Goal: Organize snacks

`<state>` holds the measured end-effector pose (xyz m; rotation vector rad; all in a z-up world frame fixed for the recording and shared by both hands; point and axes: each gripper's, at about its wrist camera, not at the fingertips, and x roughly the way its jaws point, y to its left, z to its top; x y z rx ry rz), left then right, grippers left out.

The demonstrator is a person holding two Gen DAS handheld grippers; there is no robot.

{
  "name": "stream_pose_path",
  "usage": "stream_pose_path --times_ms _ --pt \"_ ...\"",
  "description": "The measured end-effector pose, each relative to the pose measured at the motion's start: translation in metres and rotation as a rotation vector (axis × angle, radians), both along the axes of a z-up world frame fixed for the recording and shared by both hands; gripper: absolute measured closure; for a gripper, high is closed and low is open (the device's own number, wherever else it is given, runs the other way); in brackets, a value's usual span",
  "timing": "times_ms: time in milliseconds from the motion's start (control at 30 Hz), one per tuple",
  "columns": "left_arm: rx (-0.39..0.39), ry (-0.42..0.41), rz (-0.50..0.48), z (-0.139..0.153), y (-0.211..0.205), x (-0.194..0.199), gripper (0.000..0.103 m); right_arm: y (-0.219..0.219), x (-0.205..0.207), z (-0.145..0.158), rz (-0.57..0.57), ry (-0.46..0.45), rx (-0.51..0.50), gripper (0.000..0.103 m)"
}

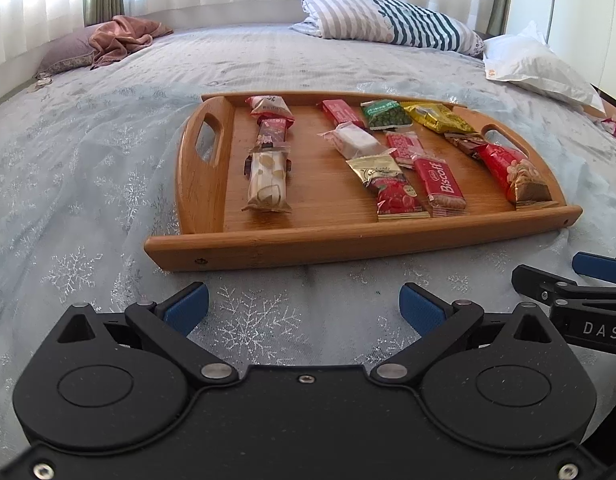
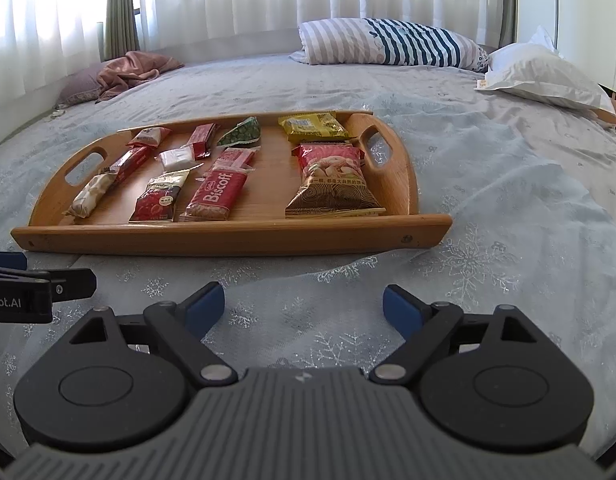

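Observation:
A wooden tray [image 1: 348, 242] [image 2: 228, 240] with handles lies on the bed and holds several snack packets in rows. Among them are a red Biscoff pack [image 1: 440, 186] [image 2: 218, 196], a red peanut bag [image 1: 512, 174] [image 2: 334, 178], a yellow packet [image 1: 438, 117] [image 2: 312, 126], a green pea packet [image 1: 384, 114] [image 2: 242, 138] and a white-gold bar [image 1: 268, 182] [image 2: 90, 194]. My left gripper [image 1: 304, 308] is open and empty, just in front of the tray's near rim. My right gripper [image 2: 304, 306] is open and empty, also short of the rim.
The tray rests on a pale blue bedspread [image 1: 88, 184] with snowflakes. A striped pillow [image 2: 392, 42], a white pillow [image 2: 544, 76] and a pink cloth [image 2: 128, 68] lie at the far side. A red packet [image 1: 614, 128] lies off the tray at right.

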<state>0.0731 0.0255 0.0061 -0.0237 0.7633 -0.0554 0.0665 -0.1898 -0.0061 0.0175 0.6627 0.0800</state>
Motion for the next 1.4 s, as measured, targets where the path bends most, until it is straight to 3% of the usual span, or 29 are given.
stream_pose_path --times_ms 1400 --pt "0.019 0.012 -0.013 -0.0088 -0.0011 0.0065 0.0 0.0052 0.0042 -0.0066 0.007 0.008 -0.005 0.0"
